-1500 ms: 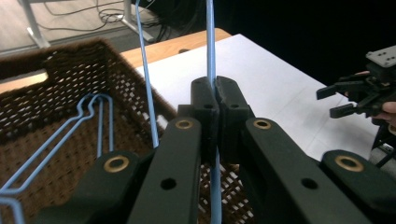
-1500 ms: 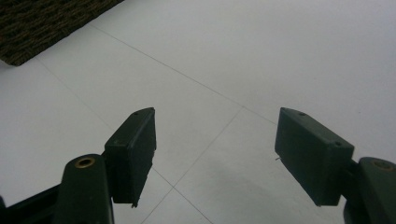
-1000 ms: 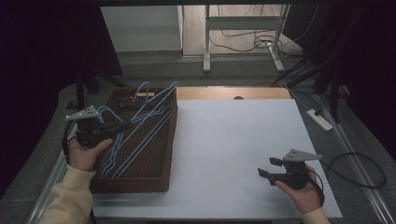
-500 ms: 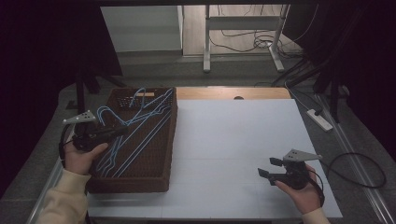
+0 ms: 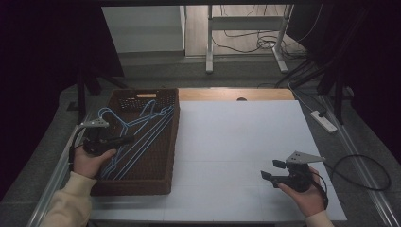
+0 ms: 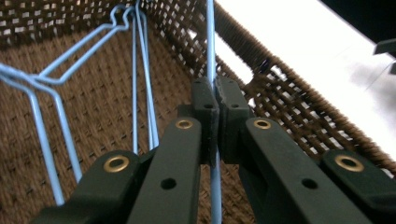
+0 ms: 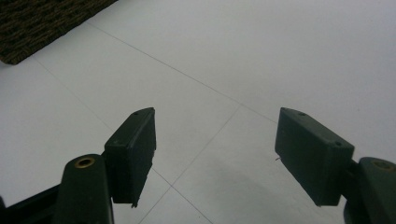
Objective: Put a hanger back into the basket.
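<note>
A brown woven basket stands on the left of the white table and holds several blue wire hangers. My left gripper reaches in over the basket's left rim, shut on the wire of one blue hanger, which runs up between the pads. Other hanger wires lie against the basket floor and far wall. My right gripper rests near the table's front right, open, with only the bare white tabletop between its fingers.
The basket's right wall stands close beside my left gripper's fingers. A corner of the basket lies far off in the right gripper view. A power strip and cables lie off the table's right edge. A wooden strip borders the far edge.
My left gripper has sunk toward the basket with the hanger in it, and the hangers now lie lower and flatter inside. The right gripper has stayed still.
</note>
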Motion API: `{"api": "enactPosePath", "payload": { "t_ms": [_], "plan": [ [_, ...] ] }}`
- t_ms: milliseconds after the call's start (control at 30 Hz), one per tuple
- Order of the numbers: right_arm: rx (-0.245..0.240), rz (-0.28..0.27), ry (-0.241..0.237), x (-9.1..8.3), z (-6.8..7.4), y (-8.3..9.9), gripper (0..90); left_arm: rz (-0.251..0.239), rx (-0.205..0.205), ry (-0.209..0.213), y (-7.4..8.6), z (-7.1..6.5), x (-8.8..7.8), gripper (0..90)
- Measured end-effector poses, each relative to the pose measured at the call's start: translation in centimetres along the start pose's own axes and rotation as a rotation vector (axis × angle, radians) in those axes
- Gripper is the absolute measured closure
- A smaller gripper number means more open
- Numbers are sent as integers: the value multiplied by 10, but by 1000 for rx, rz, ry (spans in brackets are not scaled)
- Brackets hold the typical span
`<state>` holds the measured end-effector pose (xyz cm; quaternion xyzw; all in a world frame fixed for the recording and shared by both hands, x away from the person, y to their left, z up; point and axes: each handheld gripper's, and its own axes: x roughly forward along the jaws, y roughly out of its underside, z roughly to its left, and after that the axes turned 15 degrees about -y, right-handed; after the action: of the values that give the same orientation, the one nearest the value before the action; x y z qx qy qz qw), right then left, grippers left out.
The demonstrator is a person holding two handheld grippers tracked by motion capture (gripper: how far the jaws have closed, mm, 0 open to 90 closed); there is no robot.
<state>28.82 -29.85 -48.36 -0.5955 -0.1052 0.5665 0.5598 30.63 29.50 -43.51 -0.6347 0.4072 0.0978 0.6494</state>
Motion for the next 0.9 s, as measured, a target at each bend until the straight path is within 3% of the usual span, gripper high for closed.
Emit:
{"api": "enactPosePath", "payload": {
  "t_ms": [133, 400, 533, 700, 733, 900],
  "plan": [
    [-2, 2, 0, 0, 0, 0, 300, 45, 0, -7, 2, 1, 6, 876],
    [-3, -5, 1, -1, 0, 0, 300, 115, -24, -76, 3, 4, 11, 875],
    [-6, 0, 2, 0, 1, 0, 300, 171, -28, -152, 4, 9, 14, 874],
    [-6, 1, 1, 0, 0, 0, 300, 229, -40, -202, 7, 15, 21, 872],
    [-5, 2, 2, 0, 0, 0, 300, 256, -36, -227, 9, 17, 25, 871],
    [-5, 4, 0, 1, 0, 0, 300, 294, -38, -261, 10, 19, 30, 863]
  ]
}}
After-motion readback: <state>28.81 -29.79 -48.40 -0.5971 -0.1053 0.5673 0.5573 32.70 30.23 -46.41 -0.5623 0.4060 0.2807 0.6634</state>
